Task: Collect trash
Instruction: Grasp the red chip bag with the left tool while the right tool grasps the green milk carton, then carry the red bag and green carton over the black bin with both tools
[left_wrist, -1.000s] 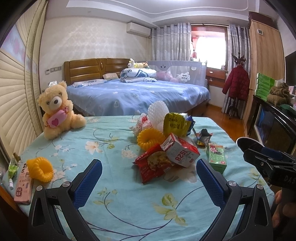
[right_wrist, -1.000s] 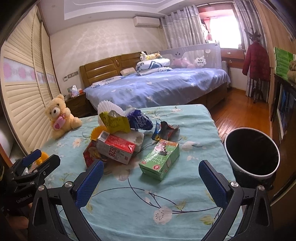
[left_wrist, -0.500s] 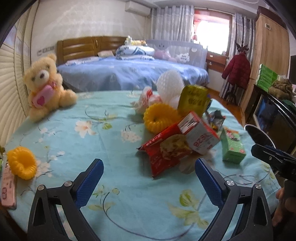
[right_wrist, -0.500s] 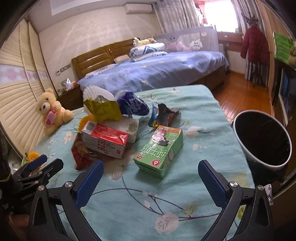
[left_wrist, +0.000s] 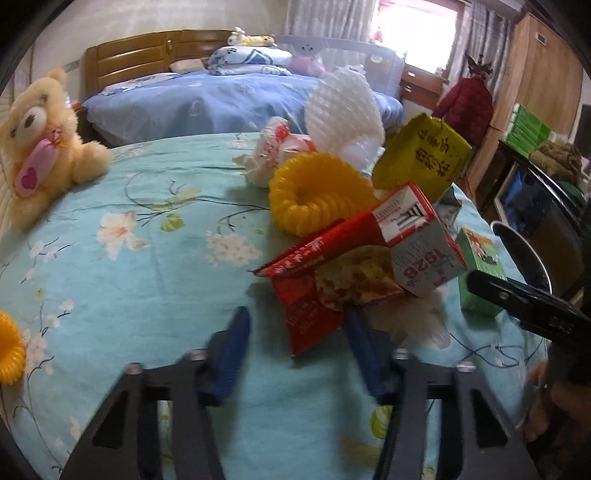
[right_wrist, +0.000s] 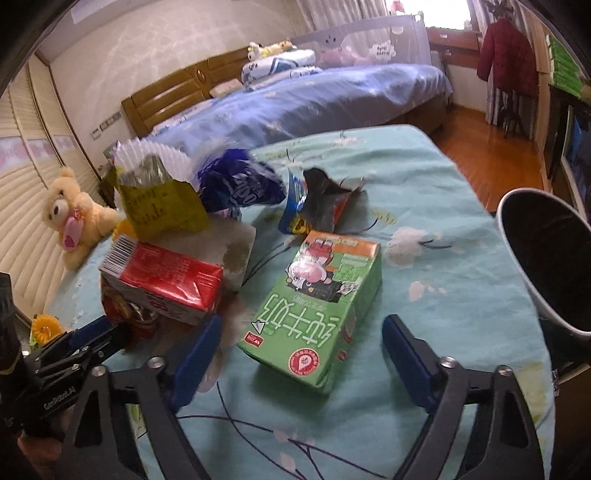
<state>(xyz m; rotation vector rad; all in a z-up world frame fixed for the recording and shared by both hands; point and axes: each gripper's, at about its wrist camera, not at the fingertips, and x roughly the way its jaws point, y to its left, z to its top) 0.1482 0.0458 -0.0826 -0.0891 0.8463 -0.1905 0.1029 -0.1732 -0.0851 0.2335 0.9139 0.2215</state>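
A pile of trash lies on the floral tablecloth. My left gripper is closing around the lower corner of a red snack wrapper; its left pad still stands apart from the wrapper. A red-and-white carton leans on that wrapper. My right gripper is closing with a green milk carton lying between its fingers, and gaps show on both sides. The left gripper reaches under the red-and-white carton in the right wrist view. A black bin stands off the table's right edge.
Behind the pile are a yellow foam ring, a yellow bag, white foam netting, a blue wrapper and a dark torn wrapper. A teddy bear sits far left; a bed lies beyond.
Both grippers have come forward and down toward the pile, and both have narrowed. The red wrapper's corner now sits between the left fingers, the green carton between the right ones.
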